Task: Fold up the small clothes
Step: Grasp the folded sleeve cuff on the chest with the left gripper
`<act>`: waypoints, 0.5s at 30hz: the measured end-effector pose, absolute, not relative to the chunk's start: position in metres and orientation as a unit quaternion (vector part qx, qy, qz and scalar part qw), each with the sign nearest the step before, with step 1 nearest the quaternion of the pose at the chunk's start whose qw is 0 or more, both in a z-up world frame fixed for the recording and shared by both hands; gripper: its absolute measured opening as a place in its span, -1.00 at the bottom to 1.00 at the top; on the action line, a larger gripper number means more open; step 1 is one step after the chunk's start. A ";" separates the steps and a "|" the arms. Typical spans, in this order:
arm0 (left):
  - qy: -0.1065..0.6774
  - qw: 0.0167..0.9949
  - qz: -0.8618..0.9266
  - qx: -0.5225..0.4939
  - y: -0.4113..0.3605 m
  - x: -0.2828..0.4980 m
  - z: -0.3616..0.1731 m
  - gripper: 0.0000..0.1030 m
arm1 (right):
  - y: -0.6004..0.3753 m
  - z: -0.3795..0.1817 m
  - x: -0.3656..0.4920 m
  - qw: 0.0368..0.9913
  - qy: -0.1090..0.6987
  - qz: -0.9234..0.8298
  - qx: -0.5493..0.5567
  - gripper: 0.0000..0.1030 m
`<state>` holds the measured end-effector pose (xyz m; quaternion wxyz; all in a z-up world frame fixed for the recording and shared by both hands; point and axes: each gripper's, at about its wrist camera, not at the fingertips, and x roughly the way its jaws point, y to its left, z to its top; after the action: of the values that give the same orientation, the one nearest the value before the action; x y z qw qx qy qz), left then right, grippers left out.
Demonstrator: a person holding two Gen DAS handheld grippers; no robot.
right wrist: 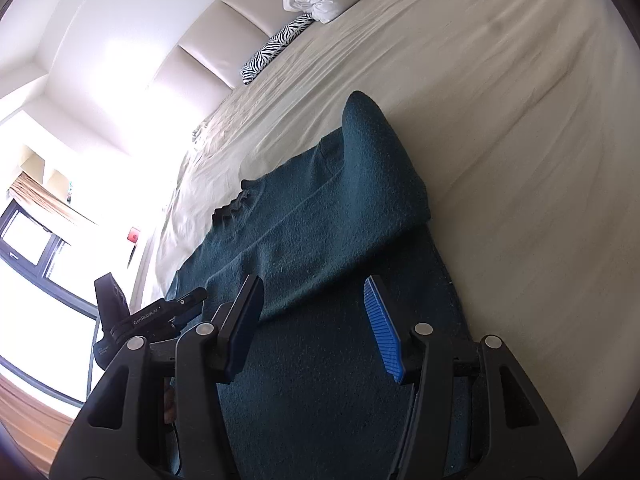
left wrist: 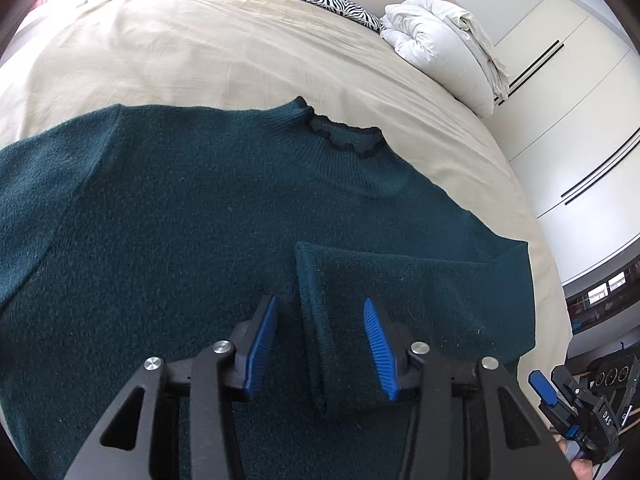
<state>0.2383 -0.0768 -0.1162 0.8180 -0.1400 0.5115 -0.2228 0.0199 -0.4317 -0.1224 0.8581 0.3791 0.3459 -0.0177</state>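
Note:
A dark teal sweater [left wrist: 160, 208] lies flat on the beige bed [left wrist: 200, 48], its frilled collar [left wrist: 340, 132] toward the headboard. One sleeve [left wrist: 400, 280] is folded across the body. Its cuff end lies between the blue pads of my left gripper [left wrist: 320, 300], which stands open with neither pad pressing on the knit. In the right wrist view the same sweater [right wrist: 320, 380] and folded sleeve [right wrist: 320, 232] show. My right gripper [right wrist: 313, 280] hovers open over the sweater's body, holding nothing. The right gripper [left wrist: 560, 396] also shows at the lower right of the left view, and the left gripper [right wrist: 160, 312] at the left of the right view.
A bundled white duvet [left wrist: 436, 40] and a zebra-print pillow [left wrist: 332, 0] lie by the padded headboard. White wardrobe doors [left wrist: 568, 100] stand beyond the bed's right edge. A bright window [right wrist: 32, 240] is on the other side. Bare sheet [right wrist: 520, 160] surrounds the sweater.

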 end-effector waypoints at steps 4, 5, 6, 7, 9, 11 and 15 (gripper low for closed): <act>0.508 0.820 -0.239 -0.113 -0.095 0.238 -0.112 -0.23 | -0.430 -0.130 0.020 0.855 0.351 -0.022 0.381 -0.01; 0.509 0.819 -0.243 -0.110 -0.099 0.237 -0.113 -0.28 | -0.431 -0.131 0.020 0.854 0.351 -0.023 0.383 -0.01; 0.512 0.816 -0.246 -0.109 -0.102 0.236 -0.114 -0.35 | -0.430 -0.131 0.019 0.854 0.351 -0.023 0.384 -0.01; 0.512 0.815 -0.247 -0.110 -0.103 0.235 -0.115 -0.39 | -0.430 -0.131 0.019 0.854 0.351 -0.023 0.383 -0.01; 0.510 0.815 -0.251 -0.110 -0.104 0.233 -0.114 -0.47 | -0.429 -0.131 0.019 0.855 0.351 -0.023 0.380 -0.01; 0.510 0.815 -0.252 -0.112 -0.103 0.233 -0.115 -0.47 | -0.429 -0.132 0.019 0.856 0.351 -0.024 0.379 -0.01; 0.518 0.812 -0.226 -0.148 -0.088 0.241 -0.121 -0.47 | -0.430 -0.135 0.019 0.853 0.353 -0.026 0.385 -0.01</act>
<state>0.2413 -0.0883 -0.1208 0.8116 -0.1476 0.5183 -0.2255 0.0191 -0.4299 -0.1347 0.8526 0.3845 0.3528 -0.0263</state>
